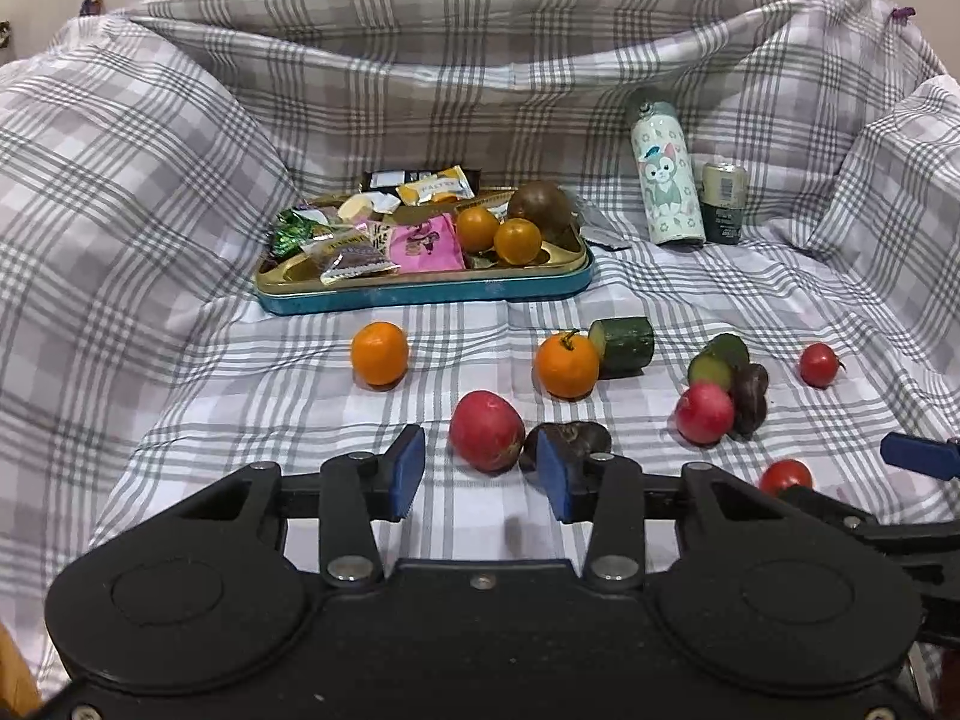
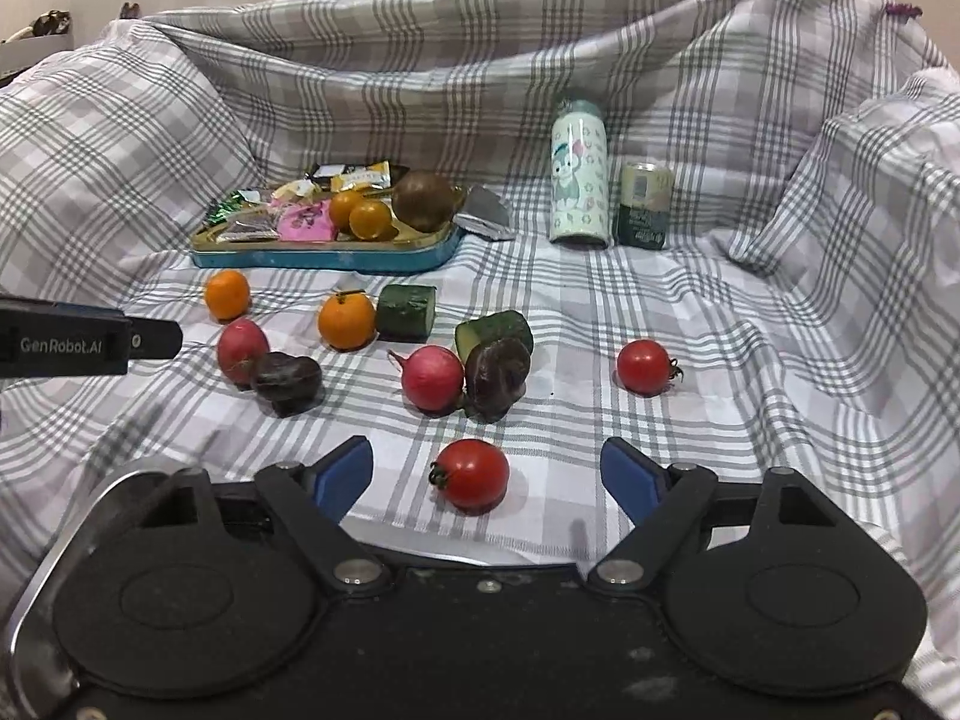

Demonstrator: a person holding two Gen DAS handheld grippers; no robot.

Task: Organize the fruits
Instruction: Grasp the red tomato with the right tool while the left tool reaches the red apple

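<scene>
A blue tin tray holds snack packets, two small oranges and a brown fruit. On the checked cloth lie two oranges, two red radishes, two cucumber pieces, dark purple pieces and two cherry tomatoes. My left gripper is open and empty, just before the near radish. My right gripper is open, its jaws on either side of the near tomato, apart from it.
A cat-print bottle and a small green can stand at the back right. A foil wrapper lies beside the tray. The cloth rises in folds on the left, back and right.
</scene>
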